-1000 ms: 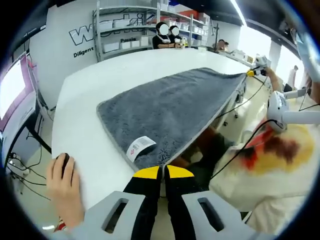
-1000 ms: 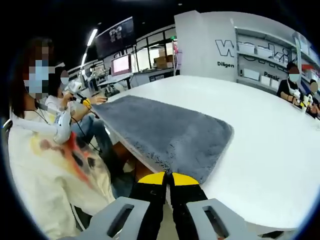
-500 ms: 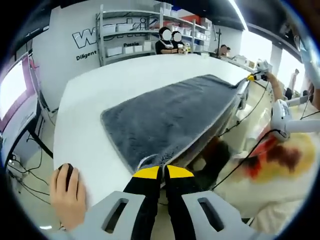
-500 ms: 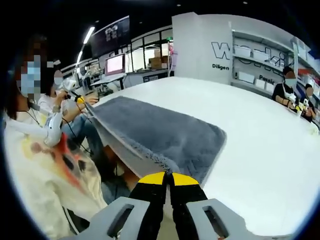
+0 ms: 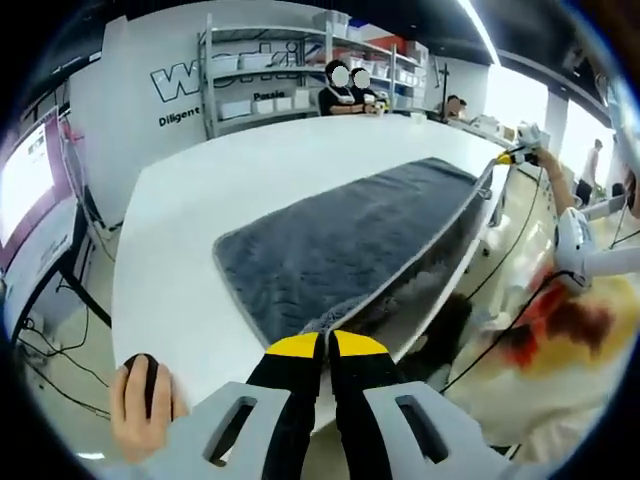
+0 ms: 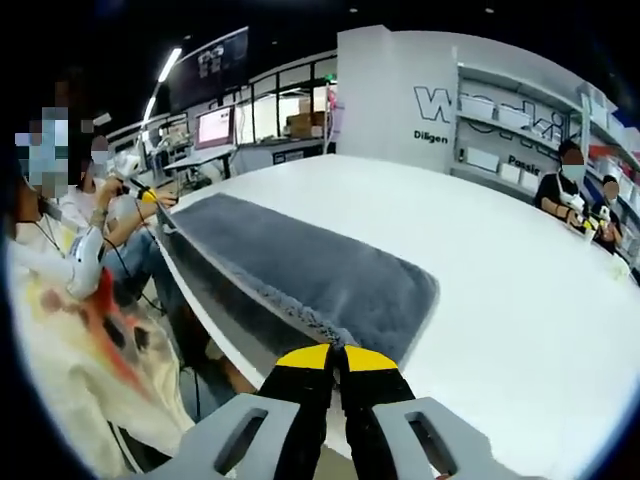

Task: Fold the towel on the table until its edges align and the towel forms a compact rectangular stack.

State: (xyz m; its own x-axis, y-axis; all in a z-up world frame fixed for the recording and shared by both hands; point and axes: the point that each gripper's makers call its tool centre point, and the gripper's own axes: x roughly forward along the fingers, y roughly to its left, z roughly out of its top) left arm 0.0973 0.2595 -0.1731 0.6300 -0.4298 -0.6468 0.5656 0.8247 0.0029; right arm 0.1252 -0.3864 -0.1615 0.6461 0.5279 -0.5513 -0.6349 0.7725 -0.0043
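Since a second ago: near long edge of grey towel [image 5: 340,235] raised off the tabletop [image 5: 180,250] and drawn taut between both grippers, no longer hanging toward the floor; white care label gone from sight in the left gripper view. Left gripper [image 5: 321,345] with yellow-tipped jaws clenched on one near corner of the towel; right gripper [image 6: 335,355] likewise clamped on the other near corner, lifted hem running away to the left in the right gripper view toward the distant left gripper. Rest of towel [image 6: 300,265] lying flat near the tabletop's front rim, far edge resting on the surface. Step in hand, by judgement: start of the first fold, near edge held up ready to travel. Next move probably calling for both corners carried level across to the far edge (kept equally tense so the hem stays straight), then lowered so the edges meet. Tabletop [image 6: 500,290] large, white, smooth, rounded at the corners. Beyond it, an open workroom: white wall with large lettering, metal shelving [image 5: 270,70] with boxes, monitors, seated people at the far side, a hand on a mouse [image 5: 143,395] at lower left.
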